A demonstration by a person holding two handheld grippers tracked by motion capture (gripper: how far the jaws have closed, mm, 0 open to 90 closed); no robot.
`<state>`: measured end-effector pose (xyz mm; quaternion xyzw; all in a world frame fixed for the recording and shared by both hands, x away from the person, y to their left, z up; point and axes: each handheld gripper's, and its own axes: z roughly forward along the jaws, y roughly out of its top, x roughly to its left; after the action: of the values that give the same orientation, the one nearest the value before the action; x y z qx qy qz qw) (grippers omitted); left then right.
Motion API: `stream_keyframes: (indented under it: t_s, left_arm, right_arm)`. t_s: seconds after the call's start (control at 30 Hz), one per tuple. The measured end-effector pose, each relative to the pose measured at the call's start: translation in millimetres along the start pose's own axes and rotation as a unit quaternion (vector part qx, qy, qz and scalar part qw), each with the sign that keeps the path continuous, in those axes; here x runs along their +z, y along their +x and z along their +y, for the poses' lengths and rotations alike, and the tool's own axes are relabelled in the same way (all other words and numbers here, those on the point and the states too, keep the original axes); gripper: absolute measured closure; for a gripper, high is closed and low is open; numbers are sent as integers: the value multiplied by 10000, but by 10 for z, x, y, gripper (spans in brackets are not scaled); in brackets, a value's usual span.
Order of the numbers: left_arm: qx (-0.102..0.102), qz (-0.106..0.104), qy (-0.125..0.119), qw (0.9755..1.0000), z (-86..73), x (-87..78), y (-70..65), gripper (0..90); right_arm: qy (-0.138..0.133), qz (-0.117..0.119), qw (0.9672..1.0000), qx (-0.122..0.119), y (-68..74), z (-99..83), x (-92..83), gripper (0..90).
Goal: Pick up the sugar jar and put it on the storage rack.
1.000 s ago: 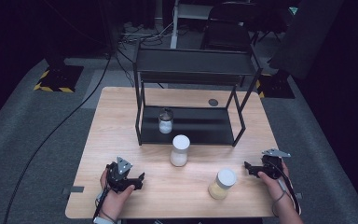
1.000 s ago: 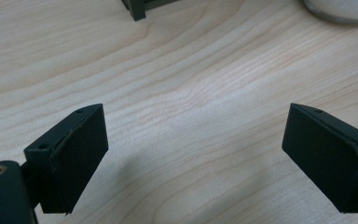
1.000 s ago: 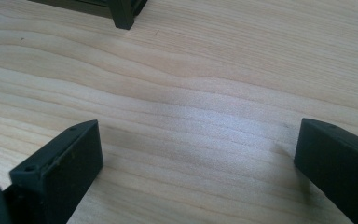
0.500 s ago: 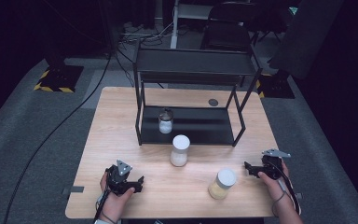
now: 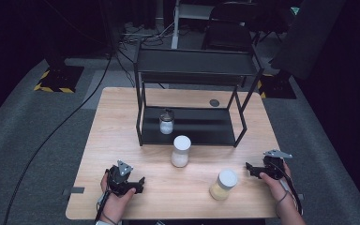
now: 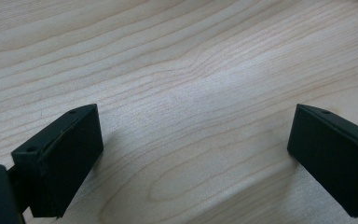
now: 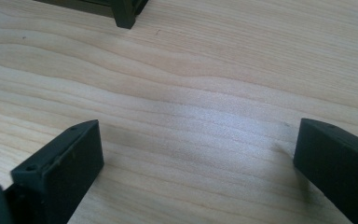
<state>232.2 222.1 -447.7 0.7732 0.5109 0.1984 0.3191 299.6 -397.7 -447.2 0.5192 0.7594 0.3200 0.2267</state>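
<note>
My left gripper (image 5: 139, 183) rests low over the table near its front left, jaws wide apart with bare wood between them (image 6: 193, 158). My right gripper (image 5: 250, 168) sits near the front right edge, also open over bare wood (image 7: 196, 163). A white-lidded jar of white powder (image 5: 180, 151) stands mid-table in front of the rack. A jar of yellowish powder with a white lid (image 5: 224, 184) stands just left of my right gripper. A small glass jar (image 5: 166, 122) sits on the lower shelf of the black metal rack (image 5: 192, 70).
The light wooden table (image 5: 122, 117) has a small dark disc (image 5: 214, 102) near its back right. A rack leg foot (image 7: 123, 18) appears at the top of the right gripper view. Cables and dark stands lie on the grey floor beyond the table.
</note>
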Motion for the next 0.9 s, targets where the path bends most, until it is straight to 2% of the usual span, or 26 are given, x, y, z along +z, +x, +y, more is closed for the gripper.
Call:
stream_keyframes:
  t_s: [0.13, 0.43, 0.9]
  left_arm:
    - [-1, 2, 1, 10000, 1, 0, -1, 30]
    - [-19, 20, 33, 10000, 23, 16, -3, 7]
    - [-1, 8, 30, 10000, 36, 31, 10, 5]
  right_arm:
    - [-7, 29, 10000, -68, 26, 31, -30, 48]
    - [-271, 177, 9994, -77, 54, 164, -203, 46]
    - [-576, 456, 9970, -262, 202, 478, -484, 42]
